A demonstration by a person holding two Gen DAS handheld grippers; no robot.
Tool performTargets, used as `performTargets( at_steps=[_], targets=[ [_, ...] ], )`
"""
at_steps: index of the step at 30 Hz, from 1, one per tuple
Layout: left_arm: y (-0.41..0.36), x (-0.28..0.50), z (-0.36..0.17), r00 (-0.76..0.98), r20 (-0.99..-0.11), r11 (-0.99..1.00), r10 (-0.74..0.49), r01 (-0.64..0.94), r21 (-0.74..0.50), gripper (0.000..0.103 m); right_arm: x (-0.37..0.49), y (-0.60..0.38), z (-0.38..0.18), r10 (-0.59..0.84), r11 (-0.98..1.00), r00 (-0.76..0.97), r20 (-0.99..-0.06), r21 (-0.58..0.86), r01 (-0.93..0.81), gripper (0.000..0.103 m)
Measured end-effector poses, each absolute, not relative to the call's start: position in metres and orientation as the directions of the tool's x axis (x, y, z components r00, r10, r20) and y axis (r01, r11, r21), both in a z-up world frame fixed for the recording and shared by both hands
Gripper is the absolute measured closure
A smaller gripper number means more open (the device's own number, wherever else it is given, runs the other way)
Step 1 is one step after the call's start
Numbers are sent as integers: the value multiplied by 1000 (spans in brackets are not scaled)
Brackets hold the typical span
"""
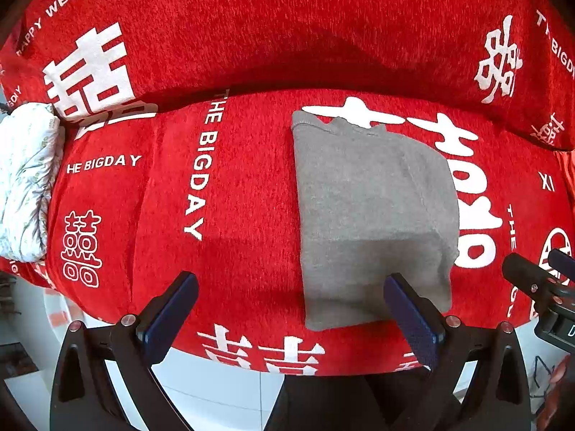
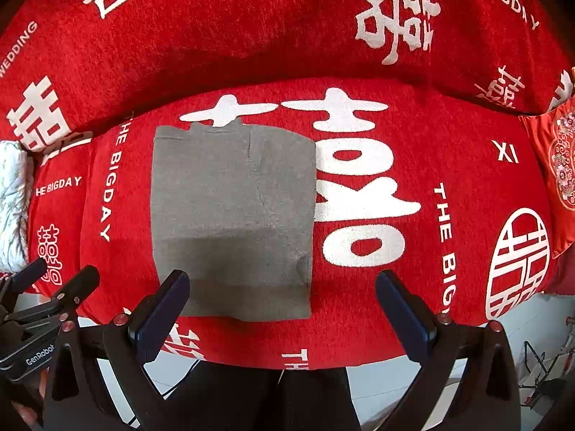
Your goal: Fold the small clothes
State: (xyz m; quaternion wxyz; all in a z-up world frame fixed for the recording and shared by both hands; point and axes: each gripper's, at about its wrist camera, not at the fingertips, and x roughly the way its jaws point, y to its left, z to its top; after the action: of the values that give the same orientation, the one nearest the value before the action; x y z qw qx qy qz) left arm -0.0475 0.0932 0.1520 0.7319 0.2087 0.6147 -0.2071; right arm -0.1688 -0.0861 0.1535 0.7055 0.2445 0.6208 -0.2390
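Note:
A grey knitted garment (image 1: 373, 208) lies folded into a flat rectangle on the red sofa seat; in the right wrist view this garment (image 2: 233, 212) sits left of centre. My left gripper (image 1: 291, 287) is open above the seat's front edge, its right finger over the garment's near edge and nothing between the fingers. My right gripper (image 2: 282, 283) is open too, with its left finger over the garment's near left corner. Each gripper shows at the edge of the other's view: right gripper (image 1: 539, 280), left gripper (image 2: 57, 283).
The sofa cover (image 1: 233, 197) is red with white lettering, and the backrest (image 1: 287, 36) rises behind the seat. A white patterned bundle (image 1: 25, 179) lies at the seat's left end. A red embroidered cushion (image 2: 557, 172) rests at the right end. Pale floor (image 1: 215, 395) shows below.

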Motion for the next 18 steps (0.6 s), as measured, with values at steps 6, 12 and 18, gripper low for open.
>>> performTargets(
  at_steps=[6,12,18],
  targets=[
    [94,-48,151,156,-987,828,-46,558,50,0,-169,-86,154,-33,766,116,-993,49,640,0],
    [93,-48,151,155,-987,826,-44,561,52,0,-168,-85,153,-34,766,115,-993,48,641,0],
    [93,-48,152,159,-986,828,-51,559,47,0,-168,-85,153,-34,766,115,-993,49,641,0]
  ],
)
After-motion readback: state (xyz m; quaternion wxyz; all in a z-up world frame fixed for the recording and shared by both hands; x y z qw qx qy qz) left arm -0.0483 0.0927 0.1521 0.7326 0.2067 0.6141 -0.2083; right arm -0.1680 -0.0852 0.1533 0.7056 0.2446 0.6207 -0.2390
